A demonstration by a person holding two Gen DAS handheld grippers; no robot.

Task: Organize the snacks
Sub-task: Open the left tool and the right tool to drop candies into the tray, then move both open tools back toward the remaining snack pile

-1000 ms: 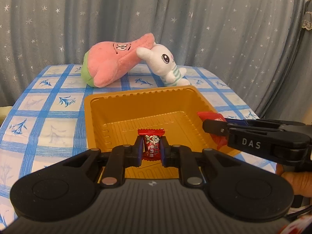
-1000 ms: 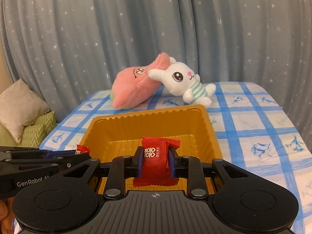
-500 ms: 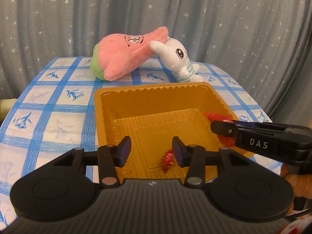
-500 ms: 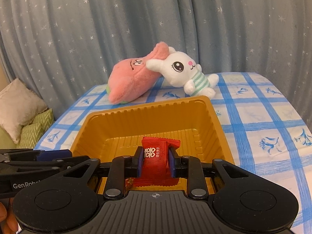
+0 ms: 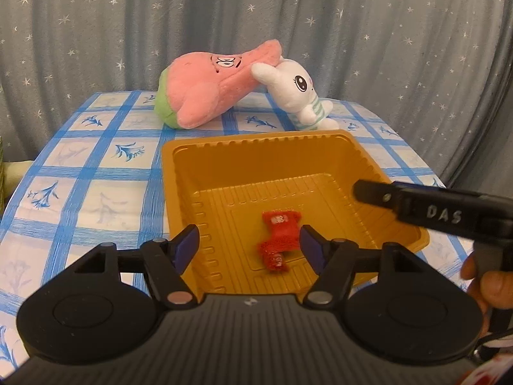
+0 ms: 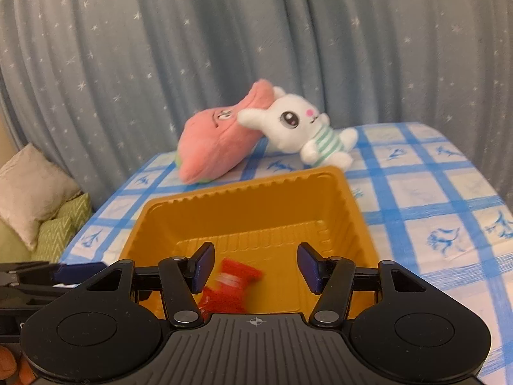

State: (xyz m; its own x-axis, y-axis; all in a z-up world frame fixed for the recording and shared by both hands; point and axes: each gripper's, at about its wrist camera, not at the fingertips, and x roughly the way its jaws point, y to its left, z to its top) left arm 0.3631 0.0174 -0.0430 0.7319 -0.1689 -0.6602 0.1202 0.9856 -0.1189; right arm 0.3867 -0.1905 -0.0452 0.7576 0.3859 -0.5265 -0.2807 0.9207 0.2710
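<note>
The left gripper [image 5: 249, 244] hangs over the near edge of a golden-yellow ribbed plastic tray [image 5: 224, 173], its blue-padded jaws opening with nothing pressed between them. A small red foil-wrapped candy [image 5: 279, 240] lies on the tray floor just ahead of the right-hand jaw, apart from both pads.

The right gripper [image 6: 256, 264] reaches in over the same golden-yellow ribbed plastic tray [image 6: 320, 199] from the tray's 4 o'clock side; its jaws are opening as well and grip nothing. A red snack packet [image 6: 229, 292], blurred in the right wrist view, sits low between them toward the left pad, whether touching it cannot be told. In the left wrist view the right gripper's black finger marked "DAS" [image 5: 442, 215] crosses the tray's right rim at 3 o'clock, with part of a hand [image 5: 490, 285] below it.

The tray rests on a counter covered with a blue-and-white checked cloth with flower prints [image 5: 96, 192]. At the tray's 12 o'clock, a pink plush star with a green base [image 5: 208, 93] lies on the cloth, leaning against a white plush rabbit in a green-striped shirt [image 5: 298, 96]. A grey-blue curtain dotted with pale stars [image 5: 352, 32] hangs behind. At 9 o'clock in the right wrist view, beige and green cushions [image 6: 41, 211] sit beside the counter.
</note>
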